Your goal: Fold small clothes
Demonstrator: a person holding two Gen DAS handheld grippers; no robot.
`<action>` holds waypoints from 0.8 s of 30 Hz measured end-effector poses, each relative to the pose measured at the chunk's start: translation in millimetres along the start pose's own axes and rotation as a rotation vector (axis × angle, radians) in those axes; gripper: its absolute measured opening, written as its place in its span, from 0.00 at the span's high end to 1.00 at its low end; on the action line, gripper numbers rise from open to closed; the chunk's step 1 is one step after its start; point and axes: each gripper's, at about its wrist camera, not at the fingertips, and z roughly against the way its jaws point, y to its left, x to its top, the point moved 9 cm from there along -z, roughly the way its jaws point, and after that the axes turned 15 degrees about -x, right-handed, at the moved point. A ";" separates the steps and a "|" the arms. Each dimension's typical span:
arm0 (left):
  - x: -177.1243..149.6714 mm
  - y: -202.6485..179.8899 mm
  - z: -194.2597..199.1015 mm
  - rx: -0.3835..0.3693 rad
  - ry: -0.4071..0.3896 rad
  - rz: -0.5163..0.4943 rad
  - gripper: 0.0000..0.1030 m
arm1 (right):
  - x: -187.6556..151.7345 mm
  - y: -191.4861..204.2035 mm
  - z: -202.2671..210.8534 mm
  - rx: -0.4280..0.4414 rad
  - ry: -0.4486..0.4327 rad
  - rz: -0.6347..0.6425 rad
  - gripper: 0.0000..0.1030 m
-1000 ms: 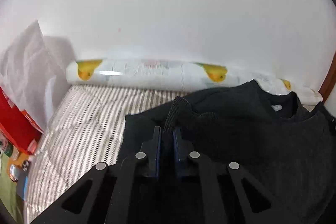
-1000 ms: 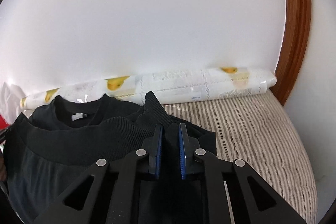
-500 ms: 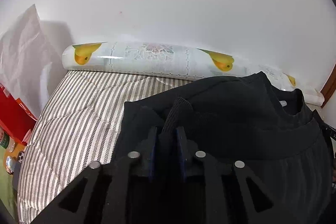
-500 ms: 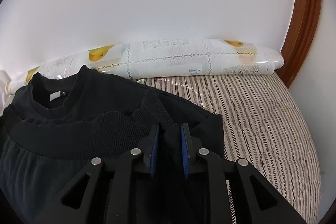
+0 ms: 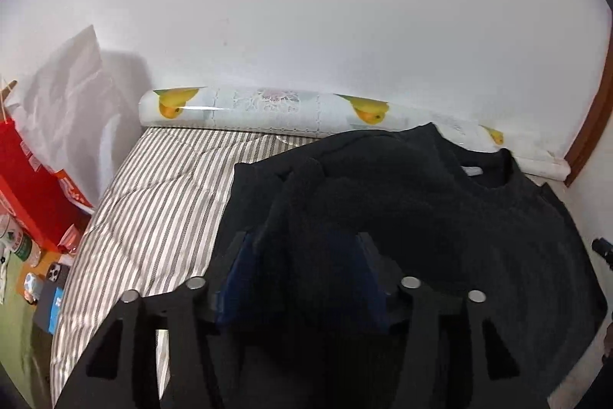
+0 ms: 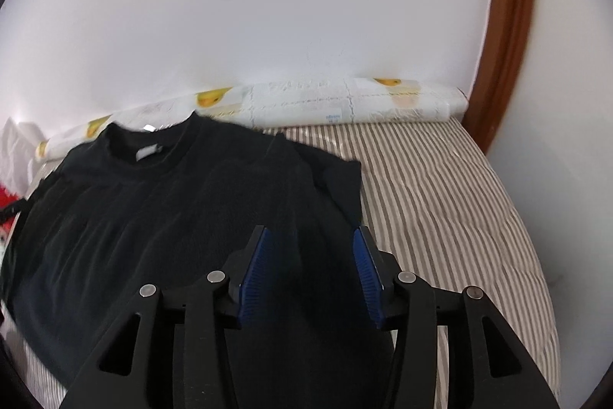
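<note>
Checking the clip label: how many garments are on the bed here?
1: a black top spread on the striped bedding, neckline toward the wall, under the open left gripper and right gripper. Others may lie beneath it.

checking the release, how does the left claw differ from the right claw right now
1. Black fabric of the garment bunches up between the left claw's fingers; under the right claw the cloth lies flat.
2. The left claw's blue pads are partly hidden by that fold; the right claw's pads show fully.
Shared: both claws are open wide, over the same black garment on the striped bedding.
</note>
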 end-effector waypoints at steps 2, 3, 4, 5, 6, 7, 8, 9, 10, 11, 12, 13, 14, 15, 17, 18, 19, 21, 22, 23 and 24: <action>-5.6 -3.4 16.2 -0.005 -0.010 0.000 0.44 | -12.9 -4.4 17.7 -0.008 -0.003 0.005 0.56; -8.8 -3.1 23.1 -0.011 -0.012 0.006 0.43 | -18.3 -5.3 24.6 -0.011 -0.001 0.005 0.56; -13.2 -3.4 30.1 -0.022 -0.013 0.015 0.42 | -26.6 -7.0 33.2 -0.007 0.007 0.001 0.56; -21.1 -2.6 40.4 -0.036 -0.011 0.029 0.42 | -32.6 -7.7 38.7 -0.002 0.014 -0.001 0.56; -26.0 -1.4 45.8 -0.043 -0.010 0.036 0.42 | -38.5 -8.5 43.3 -0.001 0.022 -0.003 0.56; -35.9 1.5 55.6 -0.050 -0.006 0.047 0.42 | -47.2 -11.0 49.9 -0.004 0.029 -0.008 0.56; -43.5 4.5 62.0 -0.056 -0.006 0.058 0.42 | -53.2 -12.5 55.4 -0.005 0.031 -0.013 0.56; -52.0 8.4 68.7 -0.066 -0.007 0.076 0.42 | -61.1 -14.8 62.0 -0.004 0.034 -0.020 0.56; -64.6 13.9 77.2 -0.088 -0.008 0.106 0.42 | -67.5 -17.0 65.6 -0.003 0.039 -0.027 0.56; -74.0 17.3 81.5 -0.102 -0.005 0.127 0.42 | -73.8 -18.6 68.7 -0.002 0.044 -0.034 0.55; -87.6 22.9 86.5 -0.115 0.003 0.155 0.42 | -80.4 -20.5 71.2 0.000 0.051 -0.042 0.55; -96.0 26.2 88.4 -0.120 0.008 0.172 0.42 | -91.3 -24.1 74.0 0.004 0.064 -0.052 0.54; -108.5 31.4 91.6 -0.127 0.015 0.198 0.42 | -98.3 -26.1 75.4 0.004 0.073 -0.058 0.53; -118.4 34.9 94.1 -0.134 0.018 0.218 0.43 | -105.6 -28.6 76.5 0.004 0.083 -0.064 0.53; -139.1 40.7 99.7 -0.153 0.021 0.271 0.43 | -122.0 -34.5 78.1 0.007 0.108 -0.086 0.51; -148.6 42.0 100.8 -0.168 0.025 0.295 0.43 | -127.7 -36.5 78.2 0.011 0.117 -0.095 0.51; -155.5 42.6 101.6 -0.179 0.026 0.308 0.43 | -133.8 -38.5 78.7 0.014 0.125 -0.105 0.51; -163.5 43.5 102.5 -0.185 0.026 0.319 0.43 | -142.4 -41.9 78.5 0.023 0.139 -0.131 0.51; -166.0 44.2 101.6 -0.194 0.023 0.329 0.43 | -145.3 -42.6 78.3 0.029 0.145 -0.143 0.51; -166.4 44.2 100.5 -0.203 0.020 0.339 0.43 | -147.2 -43.8 78.4 0.038 0.149 -0.157 0.50; -166.3 44.5 99.1 -0.216 0.017 0.353 0.43 | -147.3 -44.2 78.1 0.045 0.151 -0.168 0.50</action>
